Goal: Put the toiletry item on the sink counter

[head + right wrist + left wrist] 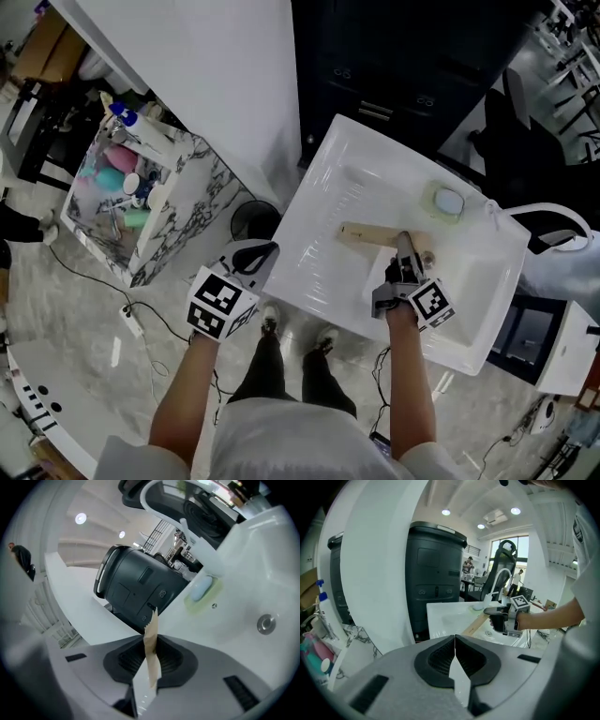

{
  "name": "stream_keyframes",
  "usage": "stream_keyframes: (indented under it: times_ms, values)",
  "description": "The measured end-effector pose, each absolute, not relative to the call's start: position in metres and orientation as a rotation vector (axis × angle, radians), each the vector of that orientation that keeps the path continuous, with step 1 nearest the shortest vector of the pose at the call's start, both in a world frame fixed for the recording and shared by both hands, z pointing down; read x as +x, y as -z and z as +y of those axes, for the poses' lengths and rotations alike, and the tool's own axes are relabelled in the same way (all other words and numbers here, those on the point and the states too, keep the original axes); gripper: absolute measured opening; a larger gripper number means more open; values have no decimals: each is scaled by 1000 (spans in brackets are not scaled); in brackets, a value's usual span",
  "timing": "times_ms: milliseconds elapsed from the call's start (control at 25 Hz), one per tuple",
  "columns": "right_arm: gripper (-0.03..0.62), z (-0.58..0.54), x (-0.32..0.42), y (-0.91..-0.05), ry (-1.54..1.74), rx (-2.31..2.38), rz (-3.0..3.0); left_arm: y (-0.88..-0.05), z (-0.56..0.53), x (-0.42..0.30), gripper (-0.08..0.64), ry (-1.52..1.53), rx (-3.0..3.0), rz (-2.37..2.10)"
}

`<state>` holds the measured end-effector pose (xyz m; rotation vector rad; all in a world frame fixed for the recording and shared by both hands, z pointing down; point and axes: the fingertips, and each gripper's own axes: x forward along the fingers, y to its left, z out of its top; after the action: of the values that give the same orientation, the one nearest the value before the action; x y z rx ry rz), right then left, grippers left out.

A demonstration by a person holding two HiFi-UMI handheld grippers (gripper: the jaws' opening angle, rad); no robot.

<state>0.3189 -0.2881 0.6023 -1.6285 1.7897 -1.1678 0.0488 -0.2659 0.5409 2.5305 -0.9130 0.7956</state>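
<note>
Clamping a flat tan toiletry pack point(366, 234) edge-on between its pads, the right gripper point(404, 251) holds it over the white sink point(323, 183), near the basin's middle; whether it touches the sink cannot be told. The left gripper point(251, 255) hangs just off the sink's left edge, jaws pressed together on nothing. A soap dish point(446, 202) sits on the sink's far rim, and a marble-patterned bin point(178, 220) of bottles stands left of the sink.
</note>
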Motion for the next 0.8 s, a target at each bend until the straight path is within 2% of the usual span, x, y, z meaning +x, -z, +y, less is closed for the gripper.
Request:
stream_keyframes:
  times_ms: [240,400,800]
  values:
    - [63,-298,304,-652,1253,-1718,1832,-544,-276,40,11,-790,2525,-930]
    - [107,-294,303,-680,1380,-1845,1929,-547,-273,38,11,-789,2523,-915]
    - [137,-299,301,-703,1569,-1770,1915,-560,-266,36,11,-796,2499,-883]
